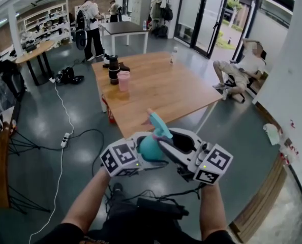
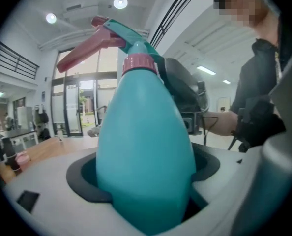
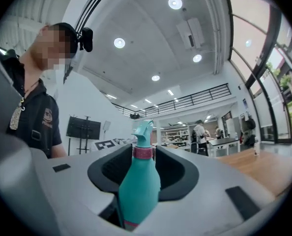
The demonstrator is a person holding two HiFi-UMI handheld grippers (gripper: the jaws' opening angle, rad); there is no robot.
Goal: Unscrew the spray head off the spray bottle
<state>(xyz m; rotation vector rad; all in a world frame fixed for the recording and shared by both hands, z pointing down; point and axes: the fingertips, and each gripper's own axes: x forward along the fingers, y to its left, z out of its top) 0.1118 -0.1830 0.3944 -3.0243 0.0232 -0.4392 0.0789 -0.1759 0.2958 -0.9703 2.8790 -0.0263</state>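
Observation:
A teal spray bottle (image 1: 149, 148) with a pink collar (image 2: 138, 63) and a pink trigger on its spray head (image 1: 158, 124) is held upright in the air in front of me. My left gripper (image 1: 141, 154) is shut on the bottle's wide body (image 2: 145, 166), which fills its jaws. My right gripper (image 1: 163, 145) comes in from the other side. Its jaws stand open around the bottle (image 3: 138, 186), and dark gaps show on both sides of the collar (image 3: 142, 152). The bottle's base is hidden in the left gripper view.
A wooden table (image 1: 166, 93) stands ahead with a pink cup (image 1: 123, 80) and a dark object (image 1: 113, 68) at its far left. Cables (image 1: 64, 131) and a power strip lie on the grey floor. People stand and sit farther back.

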